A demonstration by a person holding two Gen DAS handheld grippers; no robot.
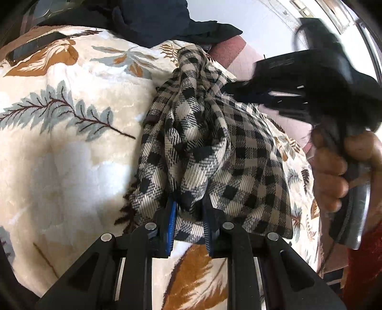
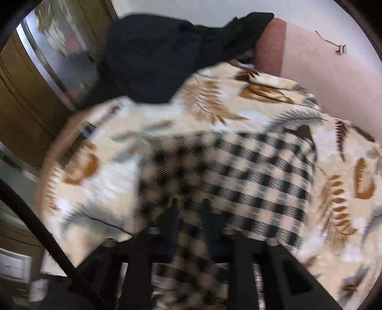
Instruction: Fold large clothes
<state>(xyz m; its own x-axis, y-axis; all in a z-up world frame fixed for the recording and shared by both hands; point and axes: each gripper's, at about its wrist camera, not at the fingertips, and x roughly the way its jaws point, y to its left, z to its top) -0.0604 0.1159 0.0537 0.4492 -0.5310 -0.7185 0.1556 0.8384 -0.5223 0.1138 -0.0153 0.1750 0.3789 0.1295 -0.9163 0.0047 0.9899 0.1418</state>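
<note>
A: Status, left gripper (image 1: 188,214)?

B: Blue-padded fingers clamped on bunched black-and-cream checked flannel garment (image 1: 203,147), lifted above cream leaf-print fleece blanket (image 1: 59,143).

A: Right gripper (image 2: 189,214)?

B: View blurred; checked cloth runs between its fingers, grip unclear. Dark navy clothing pile (image 2: 148,59) lies beyond, on blanket's far edge.

No legible text or labels anywhere.

- The checked garment (image 1: 203,147) is clamped between the left tongs (image 1: 188,219) and lies bunched ahead of them on the blanket (image 1: 71,147).
- The dark clothes (image 1: 152,21) are piled beyond it.
- The right tongs (image 1: 241,89) are seen ahead, to the right.
</note>
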